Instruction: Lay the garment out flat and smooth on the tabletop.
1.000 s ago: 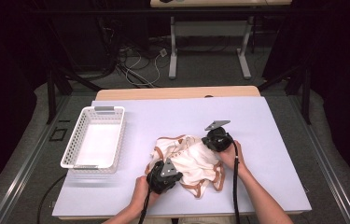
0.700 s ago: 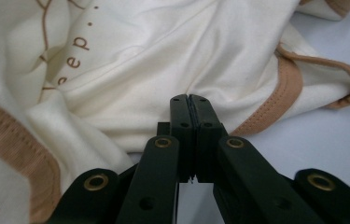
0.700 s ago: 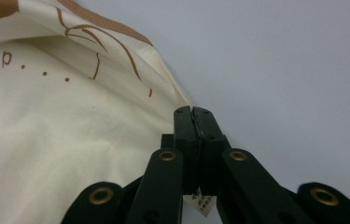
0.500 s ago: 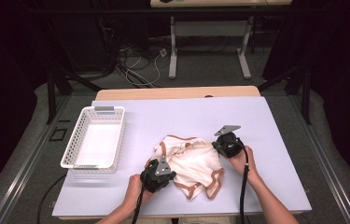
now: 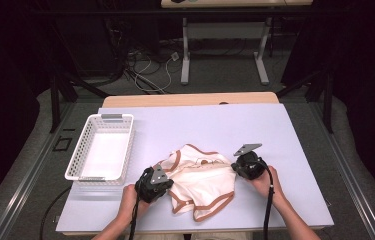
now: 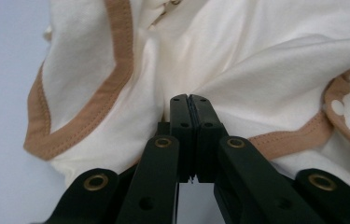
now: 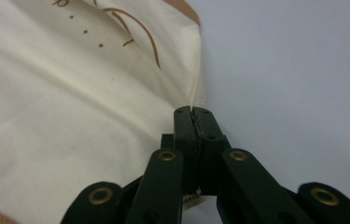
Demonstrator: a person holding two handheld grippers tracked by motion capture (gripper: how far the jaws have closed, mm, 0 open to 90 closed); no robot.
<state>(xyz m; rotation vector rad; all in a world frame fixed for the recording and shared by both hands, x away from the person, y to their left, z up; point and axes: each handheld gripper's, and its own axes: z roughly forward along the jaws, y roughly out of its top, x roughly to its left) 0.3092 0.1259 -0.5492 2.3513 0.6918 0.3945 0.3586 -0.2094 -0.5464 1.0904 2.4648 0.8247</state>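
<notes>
Nearest us, the left hand-held gripper [image 5: 161,181] has its jaws pressed together, pinching a fold of the cream garment [image 5: 202,181]. The right hand-held gripper [image 5: 239,167] pinches the garment's opposite edge; its tips are hidden from above. The garment lies crumpled on the table [image 5: 275,130], its underside concealed. Farther left sits the white basket [image 5: 82,150].

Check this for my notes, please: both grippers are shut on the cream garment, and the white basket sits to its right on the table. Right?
Not quite. In the high view the white basket sits left of the cream garment, not right. The left gripper and right gripper are shut on the garment.
</notes>
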